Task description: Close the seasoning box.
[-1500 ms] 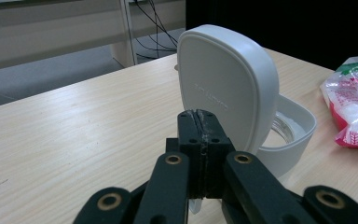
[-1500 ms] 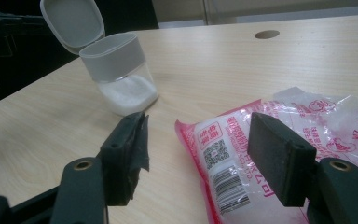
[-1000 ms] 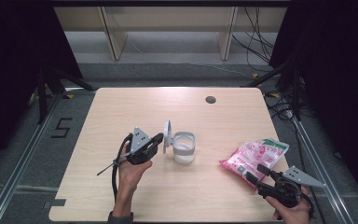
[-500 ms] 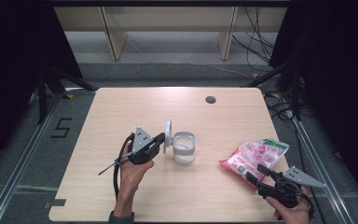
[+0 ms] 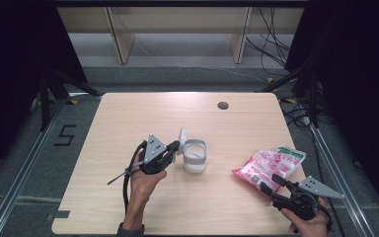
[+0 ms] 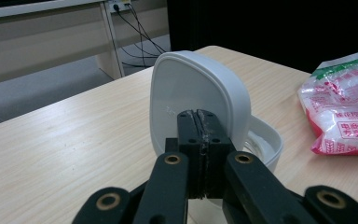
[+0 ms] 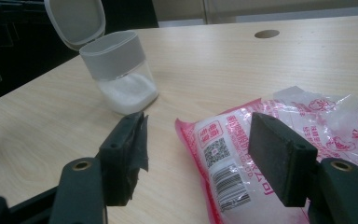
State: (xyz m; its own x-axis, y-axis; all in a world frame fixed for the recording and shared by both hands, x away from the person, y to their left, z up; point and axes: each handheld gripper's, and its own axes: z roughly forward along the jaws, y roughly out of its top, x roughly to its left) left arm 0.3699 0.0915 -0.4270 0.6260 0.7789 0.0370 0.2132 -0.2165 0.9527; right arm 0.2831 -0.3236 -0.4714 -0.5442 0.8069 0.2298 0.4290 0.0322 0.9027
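Jaws shut on left gripper (image 5: 173, 146), one jar (image 5: 194, 156), one bag (image 5: 270, 166)

Matt pale wood table (image 5: 128, 118); translucent plastic jar (image 5: 194, 157), smooth white lid (image 6: 191, 93); glossy plastic bag (image 7: 279, 140)

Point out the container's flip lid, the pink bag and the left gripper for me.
flip lid (image 6: 191, 88), left gripper view, its inner face.
pink bag (image 5: 271, 165), high view, middle of the pack.
left gripper (image 6: 199, 123), left gripper view, between its shut tips.

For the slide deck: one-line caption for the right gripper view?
Open right gripper poised over a pink-printed bag on the wooden table, beside an open flip-lid jar holding white powder.
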